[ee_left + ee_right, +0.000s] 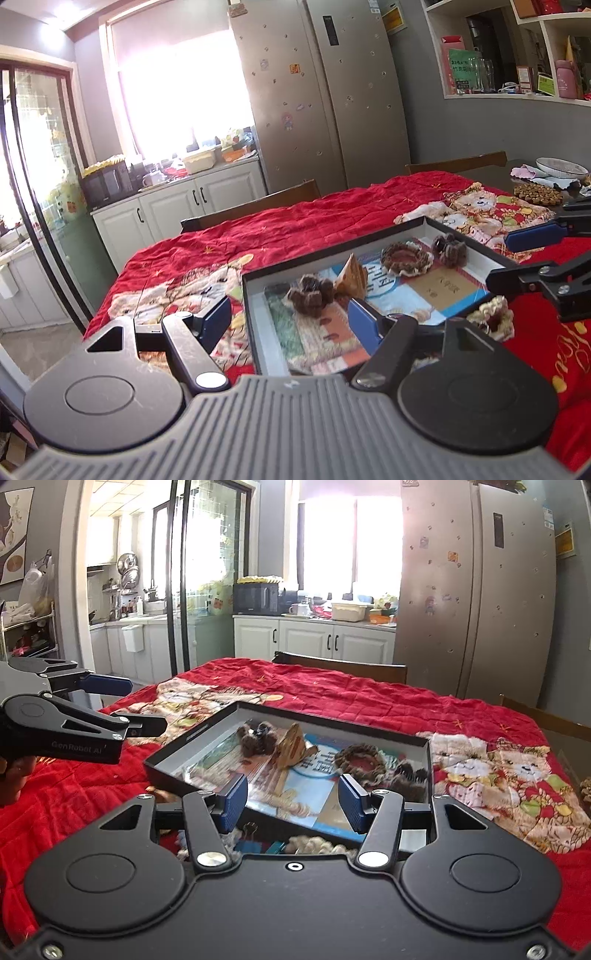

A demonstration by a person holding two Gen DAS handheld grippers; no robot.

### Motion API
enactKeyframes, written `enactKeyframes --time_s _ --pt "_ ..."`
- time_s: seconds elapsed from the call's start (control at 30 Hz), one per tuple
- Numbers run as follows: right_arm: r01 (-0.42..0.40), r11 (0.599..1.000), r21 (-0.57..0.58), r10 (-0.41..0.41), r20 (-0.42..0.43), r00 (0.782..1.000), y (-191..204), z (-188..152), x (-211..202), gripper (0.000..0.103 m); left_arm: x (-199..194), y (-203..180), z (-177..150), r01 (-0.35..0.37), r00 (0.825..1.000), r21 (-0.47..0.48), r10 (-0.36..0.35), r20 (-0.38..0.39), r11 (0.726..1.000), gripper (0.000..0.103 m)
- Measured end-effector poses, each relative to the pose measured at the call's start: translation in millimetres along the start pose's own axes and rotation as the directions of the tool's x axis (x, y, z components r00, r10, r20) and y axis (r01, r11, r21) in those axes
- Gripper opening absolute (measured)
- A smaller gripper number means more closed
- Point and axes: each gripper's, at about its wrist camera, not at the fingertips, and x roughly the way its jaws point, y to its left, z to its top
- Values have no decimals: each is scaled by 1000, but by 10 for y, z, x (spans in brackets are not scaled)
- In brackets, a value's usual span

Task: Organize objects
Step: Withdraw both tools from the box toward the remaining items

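A table covered by a red quilt [295, 225] with cartoon bear prints fills the foreground of a kitchen; a tall fridge [317, 92], white cabinets [314, 638] with a microwave [256, 599] on top, and a bright window stand behind it. Wooden chair backs [255, 206] line the table's far edge. Near the table's front edge lies a shallow dark tray [369, 254] lined with printed paper. Inside it sit small woolly craft pieces: a dark brown tuft [312, 295] near its left wall, a tan cone [352, 277] beside that, a ring [406, 260] with a dark centre further right, and another dark tuft [448, 249] near the far right corner. One cream ring [491, 317] lies on the quilt just outside the tray's right wall. At the table's far right corner are a bowl [561, 168] and a round brown mat [537, 194]. The left gripper [288, 317] hangs over the tray's near left corner, fingers spread wide with the tray wall between them, pinching nothing. The right gripper [291, 801] hovers over the tray's near edge, fingers about half spread, and closes on nothing; more woolly bits [314, 843] lie under it, blurred.
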Motion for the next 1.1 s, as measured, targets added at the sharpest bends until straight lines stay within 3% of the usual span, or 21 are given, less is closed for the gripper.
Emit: enactKeyframes --time_s 0.63,1.1 --pt "-41 999 25 42 -60 997 228 -476 6 51 -78 -55 -342 57 997 -23 -58 -48 998 81" --pt "-70 996 58 75 -87 993 270 -689 211 45 151 -91 -592 72 991 -74 -79 -104 995 81"
